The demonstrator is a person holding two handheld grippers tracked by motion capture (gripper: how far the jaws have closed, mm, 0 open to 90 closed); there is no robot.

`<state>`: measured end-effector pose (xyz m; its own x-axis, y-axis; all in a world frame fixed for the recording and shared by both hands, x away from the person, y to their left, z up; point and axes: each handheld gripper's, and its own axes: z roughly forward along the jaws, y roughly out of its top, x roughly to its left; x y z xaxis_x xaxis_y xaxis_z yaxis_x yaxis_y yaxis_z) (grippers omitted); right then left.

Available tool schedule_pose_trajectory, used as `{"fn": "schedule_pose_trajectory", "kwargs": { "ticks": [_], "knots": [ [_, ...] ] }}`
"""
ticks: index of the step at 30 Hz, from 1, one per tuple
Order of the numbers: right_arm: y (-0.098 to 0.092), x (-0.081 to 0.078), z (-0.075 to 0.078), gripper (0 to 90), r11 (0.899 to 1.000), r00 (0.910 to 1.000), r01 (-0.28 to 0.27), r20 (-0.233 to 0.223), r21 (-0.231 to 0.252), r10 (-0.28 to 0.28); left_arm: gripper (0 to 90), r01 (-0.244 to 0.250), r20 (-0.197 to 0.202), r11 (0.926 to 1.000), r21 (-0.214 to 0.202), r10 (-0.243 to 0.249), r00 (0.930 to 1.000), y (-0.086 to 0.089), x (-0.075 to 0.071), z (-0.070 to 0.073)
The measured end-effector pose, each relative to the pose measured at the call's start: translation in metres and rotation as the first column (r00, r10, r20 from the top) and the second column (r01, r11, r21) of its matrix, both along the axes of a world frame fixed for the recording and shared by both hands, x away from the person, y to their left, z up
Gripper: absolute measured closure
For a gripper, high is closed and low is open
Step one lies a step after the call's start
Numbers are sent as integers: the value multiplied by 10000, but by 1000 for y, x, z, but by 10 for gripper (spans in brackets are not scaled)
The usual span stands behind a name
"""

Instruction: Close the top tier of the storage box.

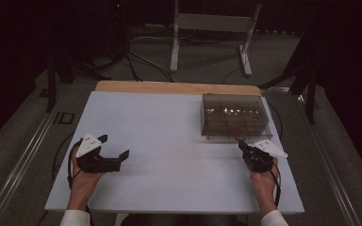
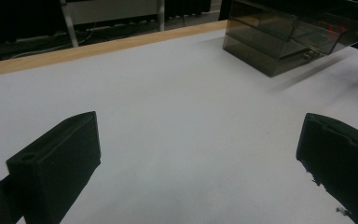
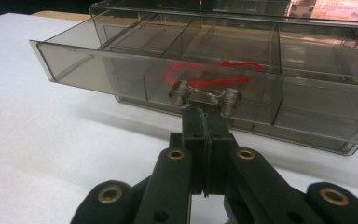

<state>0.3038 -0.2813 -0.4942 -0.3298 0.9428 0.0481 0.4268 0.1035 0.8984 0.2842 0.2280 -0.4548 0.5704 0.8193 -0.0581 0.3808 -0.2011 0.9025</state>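
Dark curtains and a grey floor surround the white table (image 1: 169, 155), whose far edge shows a strip of bare wood; a white metal frame (image 1: 212, 28) stands on the floor beyond it, with cables trailing nearby.

On the table's far right sits a smoky, see-through drawer box (image 1: 234, 117). Its lower drawer (image 3: 168, 74) is pulled partway out toward the person, and the dividers split it into compartments — a loop of red string (image 3: 205, 72) lies in the one behind the handle.

Well apart from the box, on the near left of the table, the left gripper (image 1: 114, 147) rests in the person's left hand (image 1: 84, 181); its jaws stand wide, with only bare tabletop between them.

At the near right, just in front of the box, the right gripper (image 1: 242, 146) points at the drawer front. Its jaws are pressed together, flat face to flat face, and their tips pinch the small clear drawer handle (image 3: 205, 97) at its middle bar.
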Motion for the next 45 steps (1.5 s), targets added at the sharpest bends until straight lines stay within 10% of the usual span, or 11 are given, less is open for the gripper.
{"fn": "schedule_pose_trajectory", "kwargs": {
  "ticks": [45],
  "knots": [
    [4, 23, 6, 900, 9996, 9996, 252, 94, 141, -253, 12, -79, -33, 10000, 6, 79, 10000, 1, 0, 0]
  ]
}}
